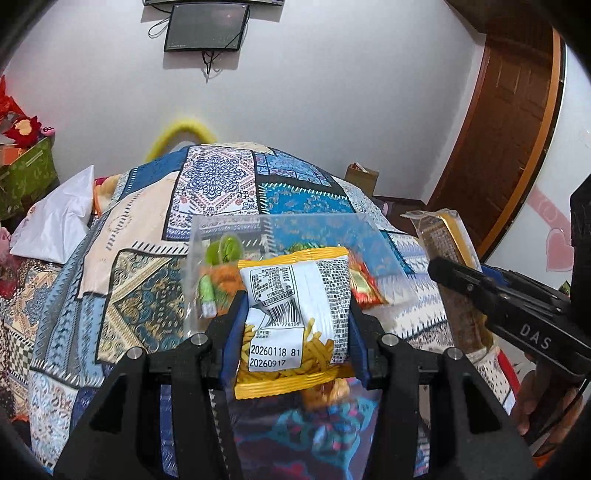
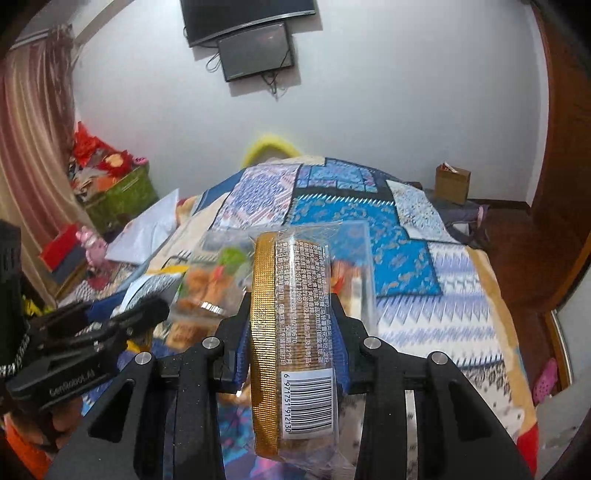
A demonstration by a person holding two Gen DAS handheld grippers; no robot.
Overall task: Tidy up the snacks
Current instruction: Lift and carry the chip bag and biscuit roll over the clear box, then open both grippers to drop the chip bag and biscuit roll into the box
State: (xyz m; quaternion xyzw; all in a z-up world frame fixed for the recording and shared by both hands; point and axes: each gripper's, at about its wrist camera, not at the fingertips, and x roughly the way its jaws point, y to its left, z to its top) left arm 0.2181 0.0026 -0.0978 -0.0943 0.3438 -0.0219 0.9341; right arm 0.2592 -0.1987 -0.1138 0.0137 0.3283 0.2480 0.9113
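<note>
At the bottom centre of the left wrist view, the left claw (image 1: 295,325) is clenched on a yellow fries packet (image 1: 295,317), its barcode side facing the camera. At the bottom centre of the right wrist view, the right claw (image 2: 291,332) grips a clear-wrapped biscuit pack (image 2: 291,332) with a gold tray. Both hang above a clear plastic container (image 1: 295,236) of mixed snacks on the patchwork-quilted bed (image 1: 147,258). A monitor (image 2: 256,51) hangs at the top.

Two grippers, left gripper (image 1: 295,317) and right gripper (image 2: 291,321); one yellow fries packet (image 1: 295,317); one gold biscuit pack (image 2: 291,332). One clear bin (image 1: 373,236); two wall screens, the lower screen (image 1: 205,27) in full view; one cardboard box (image 2: 452,183).
</note>
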